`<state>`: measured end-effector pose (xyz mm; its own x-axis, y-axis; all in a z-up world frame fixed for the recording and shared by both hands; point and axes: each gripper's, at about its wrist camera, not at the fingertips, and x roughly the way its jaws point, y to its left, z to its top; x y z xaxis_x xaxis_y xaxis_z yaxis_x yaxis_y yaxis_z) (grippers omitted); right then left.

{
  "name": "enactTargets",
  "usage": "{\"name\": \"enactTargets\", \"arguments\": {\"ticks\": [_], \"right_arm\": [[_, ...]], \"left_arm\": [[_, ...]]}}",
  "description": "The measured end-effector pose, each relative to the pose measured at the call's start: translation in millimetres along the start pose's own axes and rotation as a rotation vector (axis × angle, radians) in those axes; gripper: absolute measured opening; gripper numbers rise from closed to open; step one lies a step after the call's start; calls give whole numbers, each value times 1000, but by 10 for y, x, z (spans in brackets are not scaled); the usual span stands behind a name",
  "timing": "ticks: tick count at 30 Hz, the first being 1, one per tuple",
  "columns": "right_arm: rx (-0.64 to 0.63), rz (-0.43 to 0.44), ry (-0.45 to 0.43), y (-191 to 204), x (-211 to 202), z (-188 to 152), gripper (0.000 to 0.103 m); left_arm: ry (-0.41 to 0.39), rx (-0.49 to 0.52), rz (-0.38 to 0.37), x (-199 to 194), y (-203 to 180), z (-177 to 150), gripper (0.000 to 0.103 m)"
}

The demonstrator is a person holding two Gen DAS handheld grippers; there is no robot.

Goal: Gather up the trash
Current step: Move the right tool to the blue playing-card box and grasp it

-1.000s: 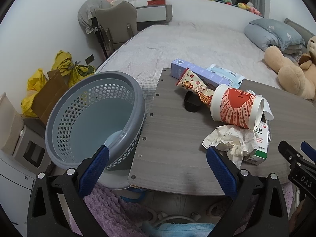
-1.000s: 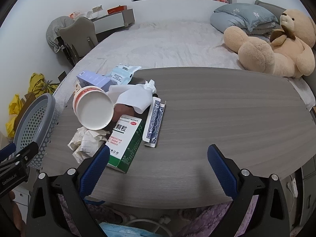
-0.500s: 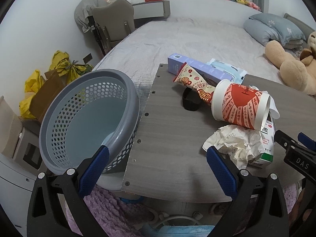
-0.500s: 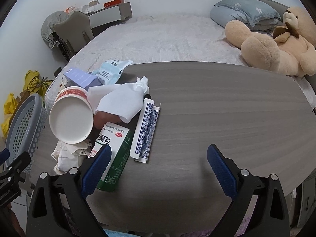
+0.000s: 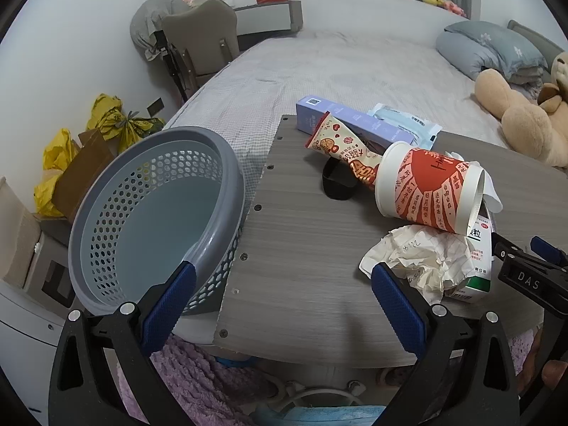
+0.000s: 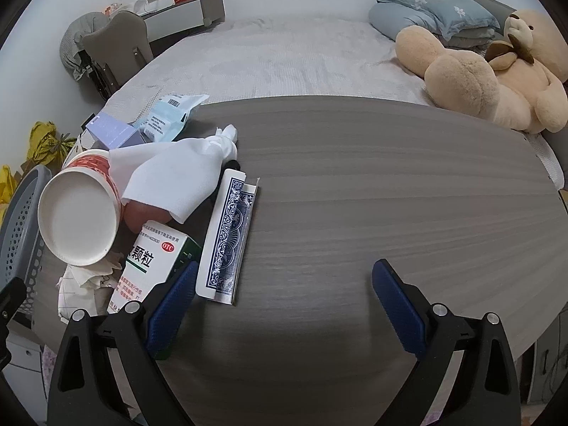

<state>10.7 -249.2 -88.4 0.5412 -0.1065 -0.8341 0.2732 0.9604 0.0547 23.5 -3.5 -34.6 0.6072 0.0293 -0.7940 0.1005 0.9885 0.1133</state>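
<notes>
Beside the right gripper (image 6: 283, 291)'s left pad (jaws wide), card box (image 6: 227, 238).

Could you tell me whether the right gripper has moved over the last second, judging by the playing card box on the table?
Yes. The right gripper has moved forward and lower: the playing card box now sits nearer its left finger.

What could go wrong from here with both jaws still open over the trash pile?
1. The paper cup lies on its side on the crumpled paper and medicine box; pulling either out may send it rolling.
2. The basket sits tilted against the table edge, so a nudge from the left gripper could tip it.
3. The right gripper is wide open beside the card box; closing now could catch the medicine box too.
</notes>
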Motion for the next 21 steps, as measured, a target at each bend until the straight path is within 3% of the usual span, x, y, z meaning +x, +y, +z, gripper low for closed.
{"name": "enactTargets", "arguments": {"ticks": [6,13,16,21], "right_arm": [[14,-30,-2,-133,2,10,94],[-28,-25,6,-31,90,38,93],[-44,-26,14,18,143,59,82],[-56,-14,5,47,146,100,73]], "left_arm": [[2,8,0,12,-33,2,97],[5,15,-7,20,-64,-4,97],[6,14,-11,21,-62,-2,97],[7,16,-16,19,-68,4,97]]}}
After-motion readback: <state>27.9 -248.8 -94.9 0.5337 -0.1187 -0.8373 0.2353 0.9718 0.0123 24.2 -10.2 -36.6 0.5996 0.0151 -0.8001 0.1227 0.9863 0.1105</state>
